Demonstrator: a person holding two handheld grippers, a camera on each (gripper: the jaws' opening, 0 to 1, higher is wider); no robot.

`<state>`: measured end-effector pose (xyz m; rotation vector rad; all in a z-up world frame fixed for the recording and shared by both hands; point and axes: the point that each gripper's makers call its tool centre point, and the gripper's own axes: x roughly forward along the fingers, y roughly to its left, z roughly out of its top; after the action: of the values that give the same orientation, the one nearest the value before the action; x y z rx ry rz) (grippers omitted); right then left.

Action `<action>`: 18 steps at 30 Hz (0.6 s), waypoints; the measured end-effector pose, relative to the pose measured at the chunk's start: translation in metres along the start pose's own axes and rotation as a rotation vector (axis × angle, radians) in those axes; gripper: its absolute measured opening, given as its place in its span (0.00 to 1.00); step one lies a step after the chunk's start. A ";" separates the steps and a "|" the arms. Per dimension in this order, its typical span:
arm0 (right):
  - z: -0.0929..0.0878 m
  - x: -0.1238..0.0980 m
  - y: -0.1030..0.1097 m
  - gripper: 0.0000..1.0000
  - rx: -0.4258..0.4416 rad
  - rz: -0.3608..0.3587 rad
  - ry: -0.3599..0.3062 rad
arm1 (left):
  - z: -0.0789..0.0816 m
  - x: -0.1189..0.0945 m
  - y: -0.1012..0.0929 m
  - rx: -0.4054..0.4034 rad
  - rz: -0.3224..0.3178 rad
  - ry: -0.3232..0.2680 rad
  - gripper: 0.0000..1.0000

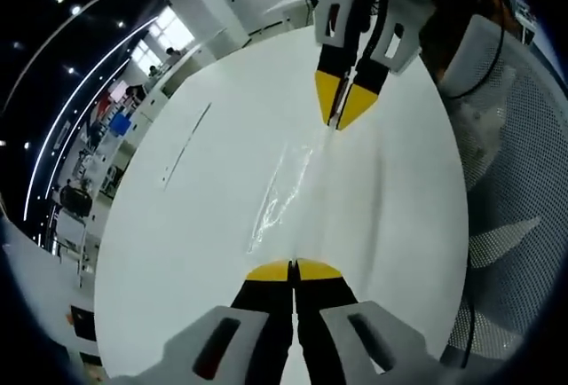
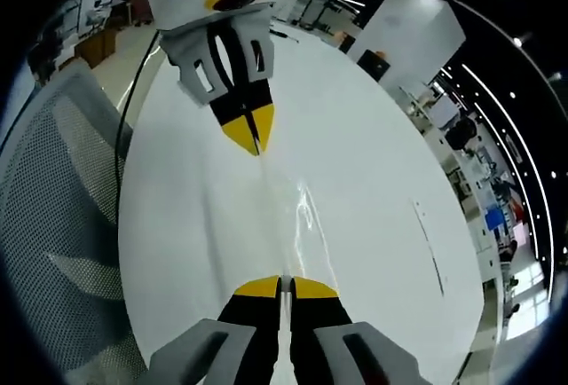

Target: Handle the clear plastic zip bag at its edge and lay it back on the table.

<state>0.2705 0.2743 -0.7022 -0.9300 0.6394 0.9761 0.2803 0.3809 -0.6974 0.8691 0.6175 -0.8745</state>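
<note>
Above the white tabletop [image 1: 204, 225], left claw [image 1: 294, 271] at six o'clock and right claw [image 2: 281, 287] each pinch closed on opposite bag [image 1: 288, 185] edges; uneven pulling could slip it free.

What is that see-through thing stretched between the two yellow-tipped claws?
Over the big white table, the left gripper and right gripper face each other. Pinched between them hangs a clear plastic zip bag, set apart only by its shiny creases.

Open-plan lab, white table [image 1: 204, 216], mesh chair [image 2: 53, 181]
</note>
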 end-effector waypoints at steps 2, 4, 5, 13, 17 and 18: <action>-0.001 -0.002 0.000 0.00 0.007 -0.003 -0.001 | 0.000 0.000 0.001 0.000 0.003 0.001 0.00; -0.002 -0.002 0.000 0.00 0.007 -0.004 0.002 | 0.000 -0.001 0.003 0.000 0.013 -0.001 0.00; -0.003 -0.002 -0.001 0.00 0.008 -0.004 0.003 | -0.001 -0.001 0.003 -0.002 0.011 0.000 0.00; -0.009 -0.004 -0.003 0.00 0.019 -0.007 0.010 | -0.003 -0.001 0.004 -0.005 0.011 0.006 0.00; -0.010 -0.003 -0.003 0.00 0.016 -0.005 0.013 | -0.004 0.000 0.006 -0.012 0.013 0.008 0.00; -0.011 -0.003 -0.004 0.00 0.007 -0.007 0.016 | -0.005 0.000 0.007 -0.019 0.014 0.008 0.00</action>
<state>0.2720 0.2627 -0.7032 -0.9344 0.6521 0.9601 0.2853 0.3871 -0.6970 0.8595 0.6245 -0.8517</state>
